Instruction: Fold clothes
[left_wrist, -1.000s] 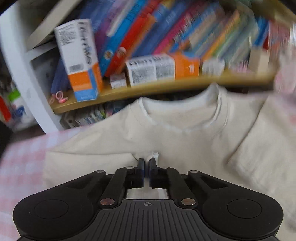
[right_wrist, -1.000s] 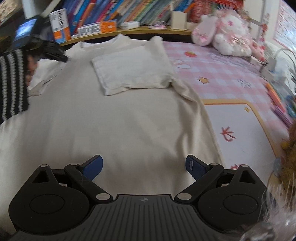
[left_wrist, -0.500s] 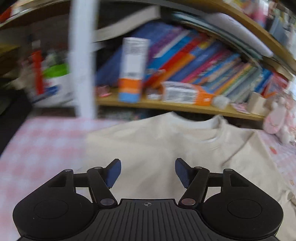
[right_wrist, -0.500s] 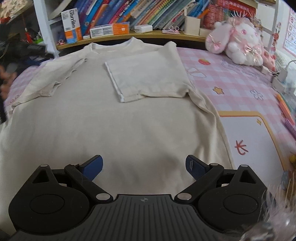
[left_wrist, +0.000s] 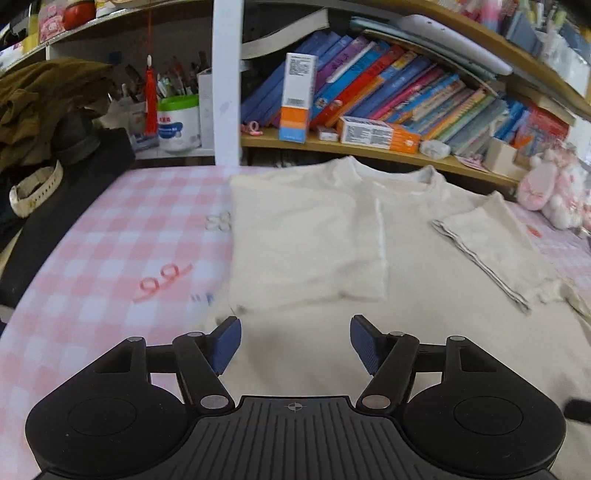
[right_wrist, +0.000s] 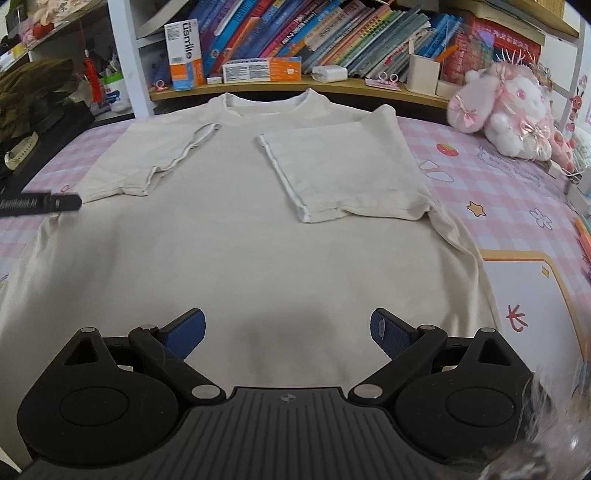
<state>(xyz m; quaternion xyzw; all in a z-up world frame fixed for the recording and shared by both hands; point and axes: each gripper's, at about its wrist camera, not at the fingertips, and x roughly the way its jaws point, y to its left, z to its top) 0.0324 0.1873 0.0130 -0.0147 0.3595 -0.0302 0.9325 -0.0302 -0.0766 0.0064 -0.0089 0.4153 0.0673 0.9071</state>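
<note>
A cream T-shirt (right_wrist: 240, 240) lies flat, front up, on a pink checked cloth (left_wrist: 110, 240), collar toward the shelf. Its left sleeve (left_wrist: 306, 243) is folded in over the chest, seen also in the right wrist view as a sleeve (right_wrist: 147, 162) with a wavy hem. The right sleeve (right_wrist: 343, 170) is folded in too. My left gripper (left_wrist: 295, 328) hovers over the shirt's left side below that sleeve, its jaws opening with nothing between them. My right gripper (right_wrist: 287, 321) stands open over the lower middle of the shirt, holding nothing.
A wooden shelf (right_wrist: 332, 83) with books and boxes runs along the back. A pink plush toy (right_wrist: 509, 110) sits at the back right. A watch (left_wrist: 29, 188) and dark clothes lie at the far left. A white mat (right_wrist: 535, 291) lies right of the shirt.
The left gripper was shut on the sleeve's edge near the collar; it has let go, opened and drawn back. The left sleeve now lies folded on the shirt. The right gripper has shifted slightly.
</note>
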